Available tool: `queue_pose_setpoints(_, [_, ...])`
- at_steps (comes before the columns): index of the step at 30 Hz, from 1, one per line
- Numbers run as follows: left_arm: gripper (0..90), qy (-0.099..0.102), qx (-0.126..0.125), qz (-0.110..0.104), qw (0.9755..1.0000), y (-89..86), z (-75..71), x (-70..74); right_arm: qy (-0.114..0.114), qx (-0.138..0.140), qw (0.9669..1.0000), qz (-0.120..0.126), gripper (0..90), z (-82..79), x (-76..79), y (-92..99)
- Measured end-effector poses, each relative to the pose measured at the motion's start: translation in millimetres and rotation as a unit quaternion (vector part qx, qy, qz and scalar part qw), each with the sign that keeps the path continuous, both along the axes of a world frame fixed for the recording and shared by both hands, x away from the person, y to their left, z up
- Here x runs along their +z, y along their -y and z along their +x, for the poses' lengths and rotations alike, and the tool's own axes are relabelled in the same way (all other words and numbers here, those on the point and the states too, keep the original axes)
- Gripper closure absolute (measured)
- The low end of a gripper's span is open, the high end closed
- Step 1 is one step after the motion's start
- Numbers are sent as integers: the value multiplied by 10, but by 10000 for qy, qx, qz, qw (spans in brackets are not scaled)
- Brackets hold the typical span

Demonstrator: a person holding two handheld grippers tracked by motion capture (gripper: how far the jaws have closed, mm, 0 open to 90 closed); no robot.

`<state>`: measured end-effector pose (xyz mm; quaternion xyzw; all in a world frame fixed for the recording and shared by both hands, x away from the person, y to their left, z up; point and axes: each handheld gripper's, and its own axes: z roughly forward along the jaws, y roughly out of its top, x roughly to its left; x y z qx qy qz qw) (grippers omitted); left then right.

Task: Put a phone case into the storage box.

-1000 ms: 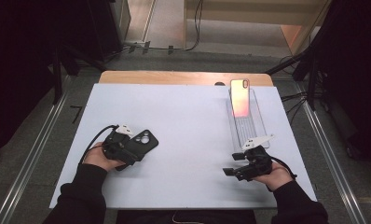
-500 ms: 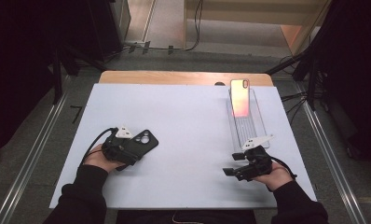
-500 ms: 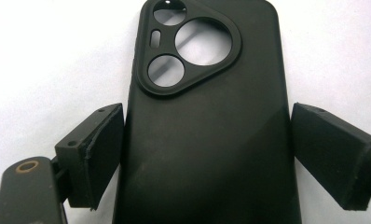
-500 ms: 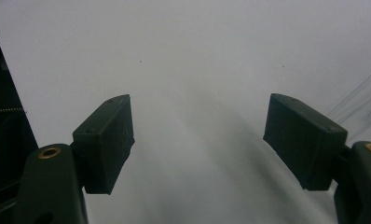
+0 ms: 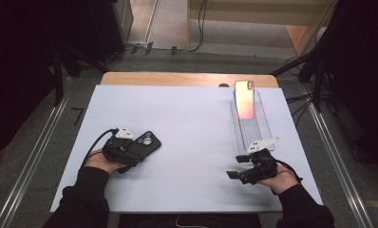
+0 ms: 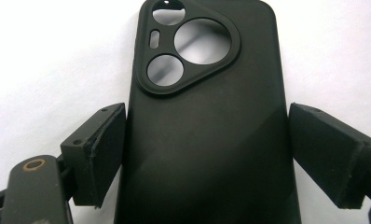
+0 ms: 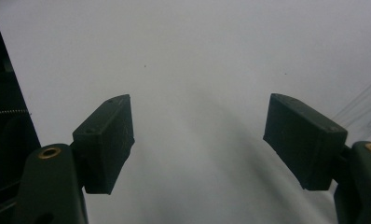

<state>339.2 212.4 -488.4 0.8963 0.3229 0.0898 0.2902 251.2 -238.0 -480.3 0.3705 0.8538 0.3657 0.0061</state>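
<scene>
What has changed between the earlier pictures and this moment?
The left claw has just been closing its jaws around the black phone case; the left pad touches the case edge, while a thin gap remains at the right pad. Both hands kept their places. The right claw stays open over the white table, and the phone rests unchanged in its clear tray.

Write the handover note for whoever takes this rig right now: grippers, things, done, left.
Left gripper: jaws have just been closing around the black soft phone case with the three-cornered camera cutout. The left pad seems to touch its edge; the right pad stands slightly clear. No firm grip yet.
Right gripper: open, holding nothing, over bare white table.
Things: the case lies flat at the table's near left. An orange-pink phone rests on a clear plastic tray at the far right.
Done: left gripper set around the case.
Left: probably finish the grip, lift the case and bring it to the phone.
</scene>
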Motion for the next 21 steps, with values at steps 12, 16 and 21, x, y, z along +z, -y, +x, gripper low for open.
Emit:
queue_pose_setpoints(12, [143, 102, 111, -431, 9990, 15, -76, 338, 138, 59, 9998, 153, 222, -11, 18, -9])
queue_pose_setpoints(16, [143, 71, 166, -660, 9977, 29, -122, 423, 146, 74, 9997, 178, 222, -14, 20, -12])
queue_pose_setpoints(21, [143, -78, 255, -921, 9954, 96, -153, 490, 65, 20, 9997, 216, 222, -14, 23, 2])
